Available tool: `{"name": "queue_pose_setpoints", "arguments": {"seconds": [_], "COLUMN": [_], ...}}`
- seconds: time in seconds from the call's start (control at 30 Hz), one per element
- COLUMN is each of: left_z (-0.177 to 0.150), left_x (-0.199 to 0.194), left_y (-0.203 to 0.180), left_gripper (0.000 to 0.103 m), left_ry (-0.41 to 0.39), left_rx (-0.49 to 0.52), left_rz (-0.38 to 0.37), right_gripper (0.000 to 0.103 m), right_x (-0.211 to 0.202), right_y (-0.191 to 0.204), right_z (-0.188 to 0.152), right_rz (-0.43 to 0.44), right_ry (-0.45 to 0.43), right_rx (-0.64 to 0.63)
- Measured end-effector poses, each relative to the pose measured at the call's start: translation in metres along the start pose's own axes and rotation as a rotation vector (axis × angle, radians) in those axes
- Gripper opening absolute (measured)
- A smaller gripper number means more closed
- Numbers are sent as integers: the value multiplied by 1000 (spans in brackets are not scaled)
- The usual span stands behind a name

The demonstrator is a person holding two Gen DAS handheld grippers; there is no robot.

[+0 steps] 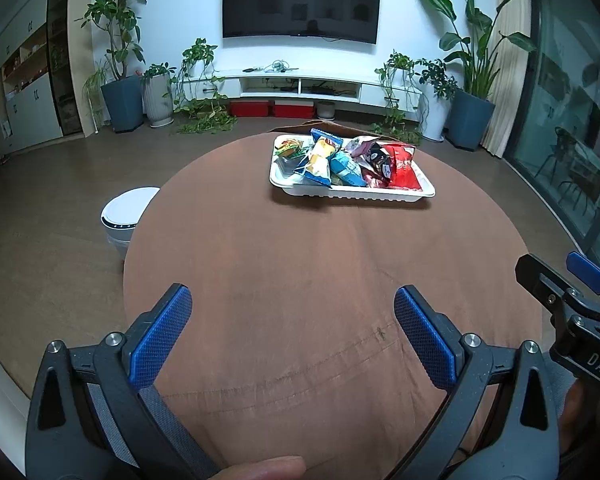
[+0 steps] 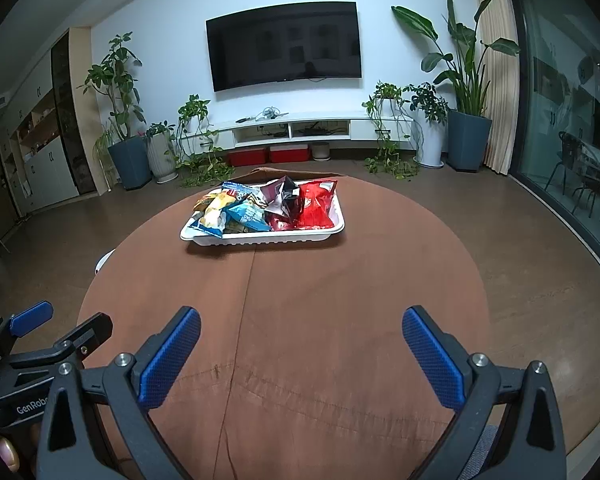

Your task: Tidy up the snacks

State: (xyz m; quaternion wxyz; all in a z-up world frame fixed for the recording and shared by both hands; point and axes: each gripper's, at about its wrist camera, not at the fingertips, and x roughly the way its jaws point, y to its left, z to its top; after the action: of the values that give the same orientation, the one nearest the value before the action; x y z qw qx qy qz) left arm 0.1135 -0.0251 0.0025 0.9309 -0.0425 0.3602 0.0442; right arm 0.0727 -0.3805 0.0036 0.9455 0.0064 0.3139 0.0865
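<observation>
A white tray stands on the far side of a round table with a brown cloth; it also shows in the right wrist view. Several snack bags lie piled in it, among them a red bag, a blue and yellow bag and a light blue bag. My left gripper is open and empty over the near table. My right gripper is open and empty, beside the left one, well short of the tray.
A white round bin stands on the floor left of the table. A TV, a low white cabinet and potted plants line the far wall. Glass doors are on the right.
</observation>
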Motion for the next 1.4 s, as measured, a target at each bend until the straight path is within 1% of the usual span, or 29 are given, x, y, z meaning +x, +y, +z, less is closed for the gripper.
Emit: {"name": "queue_pose_setpoints", "arguments": {"seconds": [1.4], "left_z": [-2], "left_x": [5], "left_y": [-1], "left_gripper": [103], "left_ry": [9], "left_rx": [-2], "left_rz": [8], "right_gripper": [103], "right_x": [1], "right_y": [2], "right_z": [-6], "right_rz": [-1], "right_ry": [14], "right_rx": [-4]}}
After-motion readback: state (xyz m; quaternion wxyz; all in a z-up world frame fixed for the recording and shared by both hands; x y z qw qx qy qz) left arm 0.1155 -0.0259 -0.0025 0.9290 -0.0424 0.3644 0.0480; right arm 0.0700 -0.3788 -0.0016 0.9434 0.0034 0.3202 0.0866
